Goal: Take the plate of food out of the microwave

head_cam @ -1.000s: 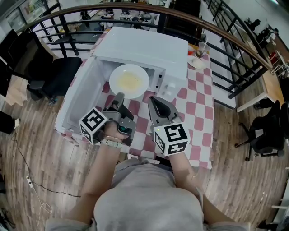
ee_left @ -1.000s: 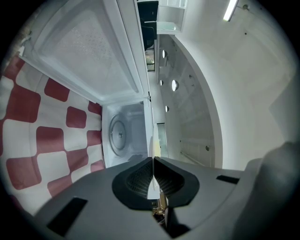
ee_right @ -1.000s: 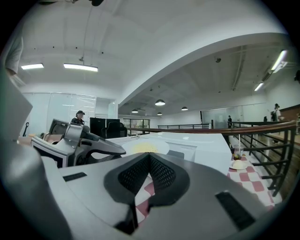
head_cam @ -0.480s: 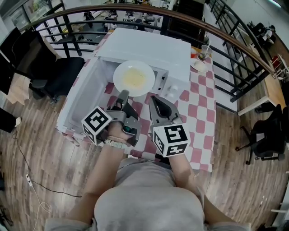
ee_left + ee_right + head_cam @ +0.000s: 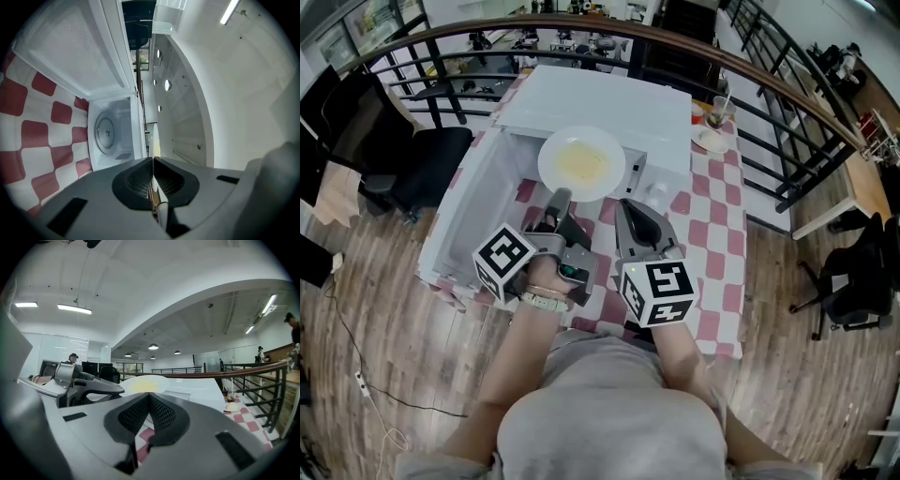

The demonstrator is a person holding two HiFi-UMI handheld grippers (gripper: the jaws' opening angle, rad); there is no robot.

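1. A white microwave stands on a table with a red-and-white checked cloth. Its door is swung wide open to the left.
2. The left gripper has its jaws clamped on the near rim of a round white plate. In the left gripper view the thin rim runs edge-on between the two pressed pads.
3. The plate is held level in the air, outside the oven. Seen from above it sits over the front edge of the opening.
4. On the plate is a flat patch of pale yellow food, spread over its middle.
5. The microwave's cavity shows in the left gripper view. It holds only its round turntable.
6. The right gripper hangs just right of the left one, apart from the plate. Its jaws are closed together with nothing between them.
7. At the far right of the table, beside the microwave, stands a glass with a straw in it.
8. Just in front of the glass lies a small dish holding something pale that is too small to identify.
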